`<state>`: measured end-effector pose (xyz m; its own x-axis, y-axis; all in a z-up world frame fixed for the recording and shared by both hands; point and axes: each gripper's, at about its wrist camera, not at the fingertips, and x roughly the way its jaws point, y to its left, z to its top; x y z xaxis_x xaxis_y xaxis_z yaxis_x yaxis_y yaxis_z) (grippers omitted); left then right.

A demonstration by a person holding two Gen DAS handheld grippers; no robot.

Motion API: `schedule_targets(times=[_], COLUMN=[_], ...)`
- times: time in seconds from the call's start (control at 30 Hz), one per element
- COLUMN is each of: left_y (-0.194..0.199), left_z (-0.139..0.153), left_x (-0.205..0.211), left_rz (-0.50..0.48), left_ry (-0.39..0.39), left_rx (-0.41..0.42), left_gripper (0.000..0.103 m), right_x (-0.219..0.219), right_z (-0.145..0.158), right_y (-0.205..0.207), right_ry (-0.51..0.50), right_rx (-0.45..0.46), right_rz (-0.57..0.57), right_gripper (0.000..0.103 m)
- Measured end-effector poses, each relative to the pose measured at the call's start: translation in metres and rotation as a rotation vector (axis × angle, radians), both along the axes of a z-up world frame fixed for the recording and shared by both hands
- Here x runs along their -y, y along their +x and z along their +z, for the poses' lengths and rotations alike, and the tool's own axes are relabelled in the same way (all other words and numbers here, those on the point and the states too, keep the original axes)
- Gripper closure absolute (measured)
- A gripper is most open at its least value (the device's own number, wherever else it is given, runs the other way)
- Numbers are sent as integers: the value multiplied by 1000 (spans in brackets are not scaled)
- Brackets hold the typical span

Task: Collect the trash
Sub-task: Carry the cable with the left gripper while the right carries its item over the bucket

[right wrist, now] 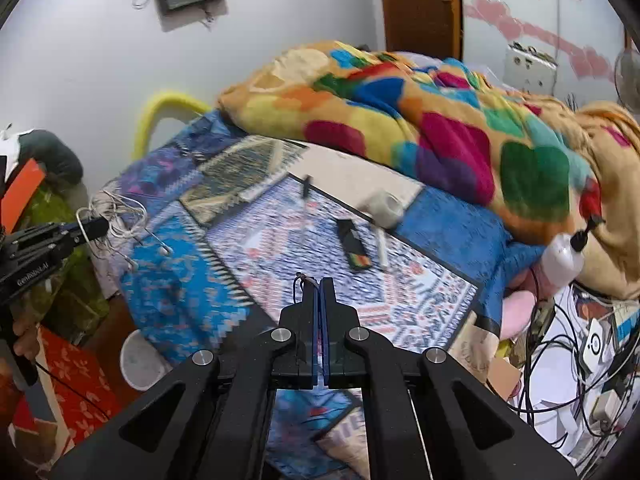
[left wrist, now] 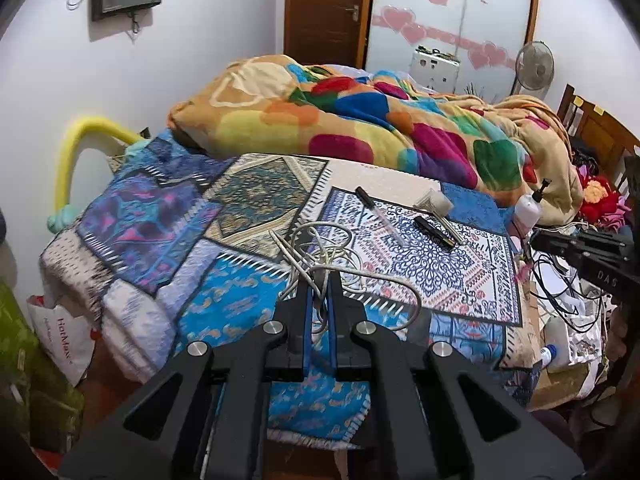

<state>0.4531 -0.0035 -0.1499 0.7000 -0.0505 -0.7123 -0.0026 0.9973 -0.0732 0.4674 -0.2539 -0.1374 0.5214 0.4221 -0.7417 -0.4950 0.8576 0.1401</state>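
Observation:
My left gripper (left wrist: 320, 280) is shut on a tangle of white earphone cable (left wrist: 328, 252) and holds it just above the patterned bedspread (left wrist: 224, 304); it also shows in the right wrist view (right wrist: 96, 227) with the cable (right wrist: 116, 216) hanging from it. My right gripper (right wrist: 318, 286) is shut on a small dark thread or band (right wrist: 299, 286) above the bedspread (right wrist: 180, 292). On the bedspread lie a clear pen (left wrist: 380, 214), a black pen-like item (left wrist: 434, 231), a white roller (left wrist: 436, 202) and a white stick (right wrist: 382, 250).
A colourful blanket (left wrist: 360, 120) is heaped on the far side of the bed. A white pump bottle (right wrist: 562, 258) and tangled black cables (right wrist: 560, 340) lie right of the bed. A white bag (left wrist: 64, 332) and green packaging (left wrist: 24, 360) sit on the floor left.

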Motion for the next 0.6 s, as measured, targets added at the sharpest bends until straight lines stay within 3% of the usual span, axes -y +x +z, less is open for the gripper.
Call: schedule_targets(times=[0.23,0.6], left_y=[-51,-132], left_z=[15,8], left_x=[-31,-102], left_rz=[61,223], left_ry=[12,24], left_rx=[13,-29], left_gripper=[97,97], right_x=[-37,-107], right_z=[28,42], right_y=[-36,-95], right_ry=[30,48], right_rx=[39,45], right_rz=[64,196], right_gripper=[102,102])
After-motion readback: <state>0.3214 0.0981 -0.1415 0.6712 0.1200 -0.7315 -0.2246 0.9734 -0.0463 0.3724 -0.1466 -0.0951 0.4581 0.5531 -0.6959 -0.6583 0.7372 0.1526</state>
